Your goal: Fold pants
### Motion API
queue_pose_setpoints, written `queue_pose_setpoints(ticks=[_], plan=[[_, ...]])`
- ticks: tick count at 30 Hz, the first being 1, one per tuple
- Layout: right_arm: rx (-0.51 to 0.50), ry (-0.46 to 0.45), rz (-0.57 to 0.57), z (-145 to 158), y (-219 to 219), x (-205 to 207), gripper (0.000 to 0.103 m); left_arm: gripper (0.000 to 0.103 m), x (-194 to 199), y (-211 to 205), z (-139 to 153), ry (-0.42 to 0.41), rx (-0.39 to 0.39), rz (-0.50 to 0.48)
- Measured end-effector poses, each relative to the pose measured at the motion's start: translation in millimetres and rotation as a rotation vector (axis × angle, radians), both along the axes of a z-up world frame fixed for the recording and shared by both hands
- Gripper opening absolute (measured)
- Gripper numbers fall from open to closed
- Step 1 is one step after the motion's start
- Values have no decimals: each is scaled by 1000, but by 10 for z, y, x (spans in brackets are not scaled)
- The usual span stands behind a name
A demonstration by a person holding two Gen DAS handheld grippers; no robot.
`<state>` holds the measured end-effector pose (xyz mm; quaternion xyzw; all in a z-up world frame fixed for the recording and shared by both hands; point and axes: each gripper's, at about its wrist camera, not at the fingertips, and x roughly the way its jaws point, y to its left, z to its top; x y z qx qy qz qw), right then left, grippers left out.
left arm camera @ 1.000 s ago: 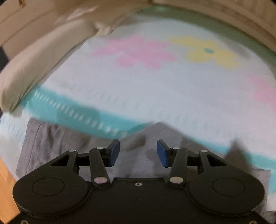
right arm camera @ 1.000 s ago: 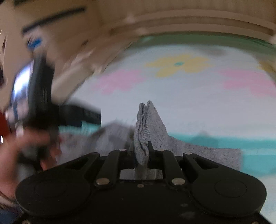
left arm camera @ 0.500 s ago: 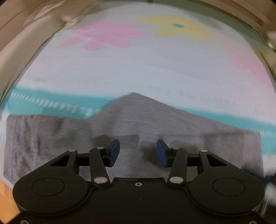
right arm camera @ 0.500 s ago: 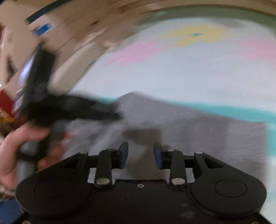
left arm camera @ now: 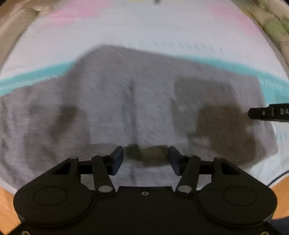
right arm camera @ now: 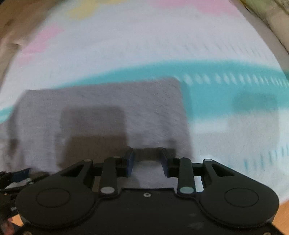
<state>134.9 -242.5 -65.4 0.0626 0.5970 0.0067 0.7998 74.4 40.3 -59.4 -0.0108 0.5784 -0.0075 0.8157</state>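
Grey pants [left arm camera: 137, 108], no legible label

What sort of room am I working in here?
Probably a bedroom: the grey fabric pants lie on what looks like a bed covered by a white sheet with a teal stripe and pink flower prints. An orange wooden edge shows in the lower corners.

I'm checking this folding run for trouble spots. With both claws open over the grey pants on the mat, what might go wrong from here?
1. The left claw and right claw hover open close above the grey pants; dipping lower could snag and rumple the flat fabric.
2. Both views are motion-blurred, so a grab now may miss the edge.
3. The pants' near edge lies close to the floral mat's edge; a tug might drag them off it.
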Motion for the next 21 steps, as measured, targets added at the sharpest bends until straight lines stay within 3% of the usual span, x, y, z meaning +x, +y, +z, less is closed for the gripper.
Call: queue_pose_setpoints(ticks=[5,11,15,19,21], plan=[[179,-93,101,233,503,23,35,60,25,524,215,-92,34,158],[257,-73,299,159,1226,-75,35,59,-104,1349,217,-58,-63,435],[239,-32,407,12,1634,-79,34,59,-281,1718,225,-63,-78,571],[212,104,416,-265,1845,-65,32,59,-474,2161,192,-89,-93,707],[184,94,428,-366,1841,-95,32,59,-568,2343,179,-100,-99,774]])
